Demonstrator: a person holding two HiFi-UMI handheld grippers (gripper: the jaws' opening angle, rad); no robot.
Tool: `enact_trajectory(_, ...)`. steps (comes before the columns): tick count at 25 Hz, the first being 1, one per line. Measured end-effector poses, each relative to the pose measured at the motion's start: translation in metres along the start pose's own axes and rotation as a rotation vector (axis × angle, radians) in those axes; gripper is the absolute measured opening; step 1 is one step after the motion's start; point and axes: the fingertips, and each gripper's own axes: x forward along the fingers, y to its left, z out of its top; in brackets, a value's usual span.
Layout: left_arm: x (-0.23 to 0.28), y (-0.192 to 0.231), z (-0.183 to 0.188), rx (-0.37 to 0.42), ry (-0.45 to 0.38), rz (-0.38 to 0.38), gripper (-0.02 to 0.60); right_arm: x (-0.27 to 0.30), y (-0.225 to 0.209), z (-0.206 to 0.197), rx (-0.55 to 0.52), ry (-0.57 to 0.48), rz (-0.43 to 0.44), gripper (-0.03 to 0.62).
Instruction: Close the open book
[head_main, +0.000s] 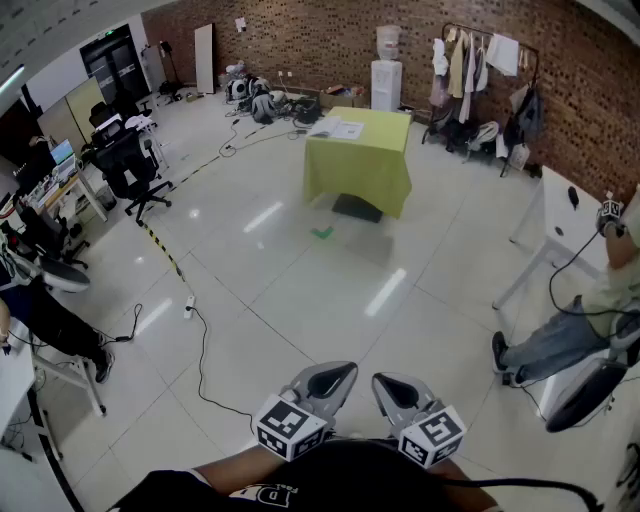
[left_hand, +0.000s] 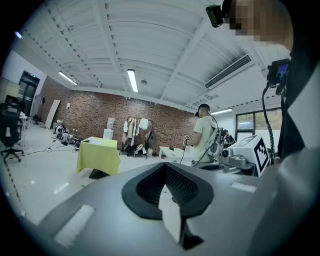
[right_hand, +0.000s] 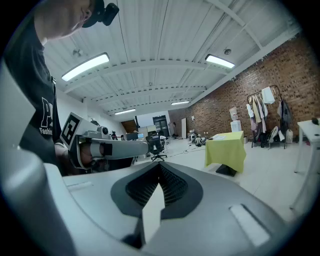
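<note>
Although the open book (head_main: 337, 128) is seen lying on the green-draped worktop (head_main: 362, 170) far across the floor, it is too small for its pages to be made out. The left gripper (head_main: 334, 377) and right gripper (head_main: 393, 386) are held close to the body, and their handles are hidden behind it. Both pairs of fingers are clenched on nothing.

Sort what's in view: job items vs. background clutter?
Job:
- open book on the green-clothed table, far across the floor
- left gripper and right gripper, both shut and empty

Clutter:
- office chair
- clothes rack
- water dispenser
- floor cable
- white table
</note>
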Motion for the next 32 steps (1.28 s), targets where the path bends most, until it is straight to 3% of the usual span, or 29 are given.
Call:
enact_trajectory(22, 0.001, 0.006, -0.001, 0.002, 0.004, -0.019, 0.008, 0.009, -0.001, 0.000, 0.008, 0.010, -0.007, 0.008)
enact_trajectory(32, -0.002, 0.034, 0.004, -0.011, 0.003, -0.016, 0.008, 0.038, 0.000, 0.002, 0.004, 0.028, 0.003, 0.008)
